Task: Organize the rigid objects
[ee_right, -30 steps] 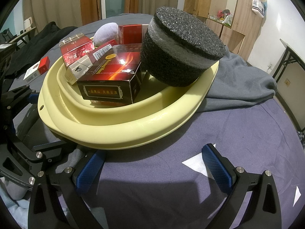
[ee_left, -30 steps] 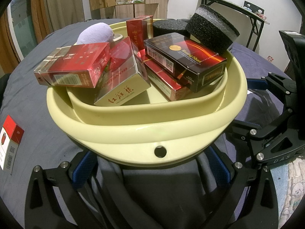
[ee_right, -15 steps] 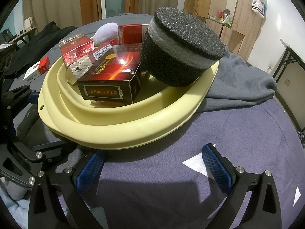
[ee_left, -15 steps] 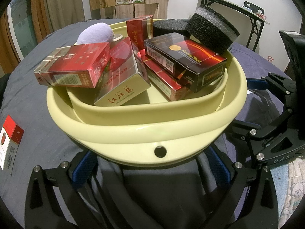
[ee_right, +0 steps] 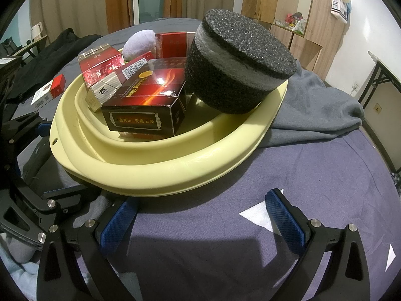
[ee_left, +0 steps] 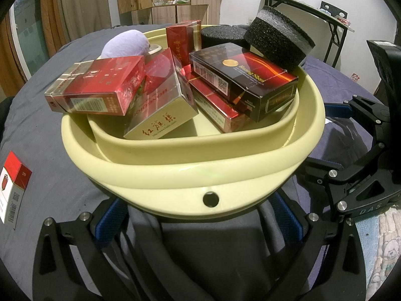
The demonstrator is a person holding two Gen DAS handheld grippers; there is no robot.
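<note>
While both tools sit low at the near side of the bed, a yellow basin (ee_left: 180, 173) stands on the grey sheet (ee_right: 313, 175), heaped with goods. The left gripper (ee_left: 198, 223) has its blue pads spread wide, one to each side under the basin's near rim, right by the small hole in the lip; whether the pads touch the plastic I cannot tell. The right gripper (ee_right: 203, 218) is spread just as wide and grips nothing: its left pad lies close under the basin's edge, its right pad rests over bare sheet beside a white paper scrap (ee_right: 258, 217).

Inside the basin, a dark box (ee_left: 245, 80) with gold lettering lies tilted across a flat red pack (ee_left: 215, 105). To its left a red pack (ee_left: 97, 87) rests on the rim, leaning against a cream-sided pack (ee_left: 163, 107) that stands on one corner. Another red pack (ee_left: 183, 40) stands upright at the back, next to a lilac plush (ee_left: 125, 45). A black foam puck (ee_right: 238, 65) with a grey band leans on the far rim, tipped toward the dark box; a second, flatter black disc (ee_left: 220, 36) shows behind it from the left camera.

One red-and-white pack (ee_left: 13, 190) lies out on the sheet, well apart from the basin on the left side. A grey blanket (ee_right: 320, 107) is bunched behind the basin.
</note>
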